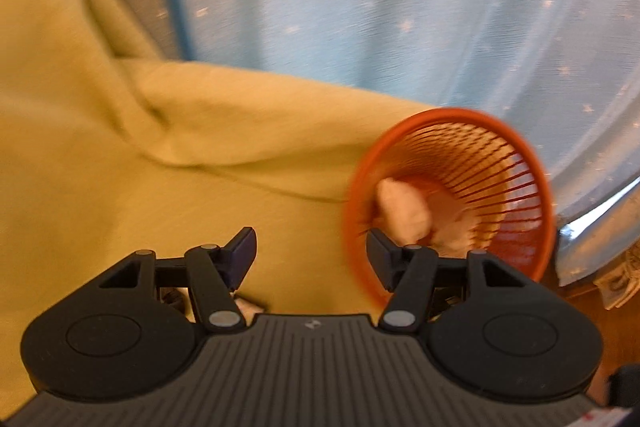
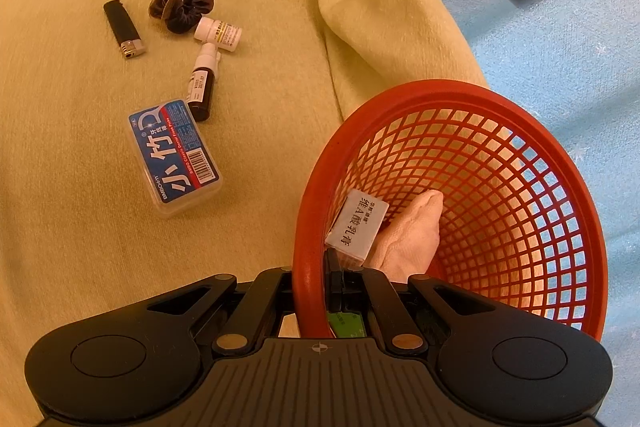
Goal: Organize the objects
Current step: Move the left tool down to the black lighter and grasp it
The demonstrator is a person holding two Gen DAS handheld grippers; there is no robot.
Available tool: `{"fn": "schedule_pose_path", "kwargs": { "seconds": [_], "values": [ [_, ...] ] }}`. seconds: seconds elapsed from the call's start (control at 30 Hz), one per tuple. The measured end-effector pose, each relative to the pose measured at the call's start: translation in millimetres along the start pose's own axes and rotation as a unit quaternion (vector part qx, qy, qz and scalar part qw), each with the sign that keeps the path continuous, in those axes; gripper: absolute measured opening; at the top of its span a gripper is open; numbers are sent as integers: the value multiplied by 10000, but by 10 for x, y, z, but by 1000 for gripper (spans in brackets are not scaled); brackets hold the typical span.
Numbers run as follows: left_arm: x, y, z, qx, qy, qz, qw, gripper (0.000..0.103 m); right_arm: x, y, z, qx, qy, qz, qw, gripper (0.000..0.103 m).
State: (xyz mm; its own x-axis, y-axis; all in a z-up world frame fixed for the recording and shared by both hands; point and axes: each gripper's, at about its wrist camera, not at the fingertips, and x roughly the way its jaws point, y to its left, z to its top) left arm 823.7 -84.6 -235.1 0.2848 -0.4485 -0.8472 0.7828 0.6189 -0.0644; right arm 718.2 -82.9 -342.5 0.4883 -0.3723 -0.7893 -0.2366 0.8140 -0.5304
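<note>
Basket rim sits pinched in my right claw at the yellow blanket's right edge—my left claw gapes empty—while the floss box lies up-left, long axis slanting away, nearest the right.

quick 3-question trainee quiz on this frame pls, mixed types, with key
1. True or false: the right gripper is shut on the rim of the red basket.
2. Which item already lies in the basket? A) black lighter B) floss pick box C) grey medicine box D) brown scrunchie
3. Fill in: the left gripper is ____, nothing between its fingers.

Key:
1. True, its fingers clamp the near rim.
2. C, beside a white sock; the others lie on the yellow cloth, with two small bottles.
3. Open.
</note>
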Motion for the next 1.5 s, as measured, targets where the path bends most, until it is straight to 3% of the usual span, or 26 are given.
{"fn": "schedule_pose_path", "kwargs": {
  "seconds": [0.37,0.57,0.7,0.9,1.0,1.07,1.17,1.5],
  "values": [
    [11,1006,-718,-398,476,863,9943,56,6,6,-9,-61,-4,-8,10000,0],
    [71,1266,-1008,-520,686,997,9913,57,5,12,-11,-74,3,-17,10000,0],
    [170,1344,-1115,-602,774,1026,9899,58,3,20,-14,-84,4,-26,10000,0],
    [411,1389,-1230,-869,742,934,9890,76,6,26,-15,-98,2,-37,9999,0],
    [584,1405,-1291,-963,754,969,9878,79,9,33,-11,-123,-17,-51,9999,0],
    [699,1418,-1328,-988,754,1037,9868,89,8,36,-15,-120,-28,-61,9999,0],
    [849,1447,-1384,-1009,696,1110,9862,94,13,52,-26,-109,-49,-64,9999,0],
    [1375,1498,-1591,-942,892,1096,9855,97,10,52,-38,-64,-93,-81,9999,0]
  ]
}}
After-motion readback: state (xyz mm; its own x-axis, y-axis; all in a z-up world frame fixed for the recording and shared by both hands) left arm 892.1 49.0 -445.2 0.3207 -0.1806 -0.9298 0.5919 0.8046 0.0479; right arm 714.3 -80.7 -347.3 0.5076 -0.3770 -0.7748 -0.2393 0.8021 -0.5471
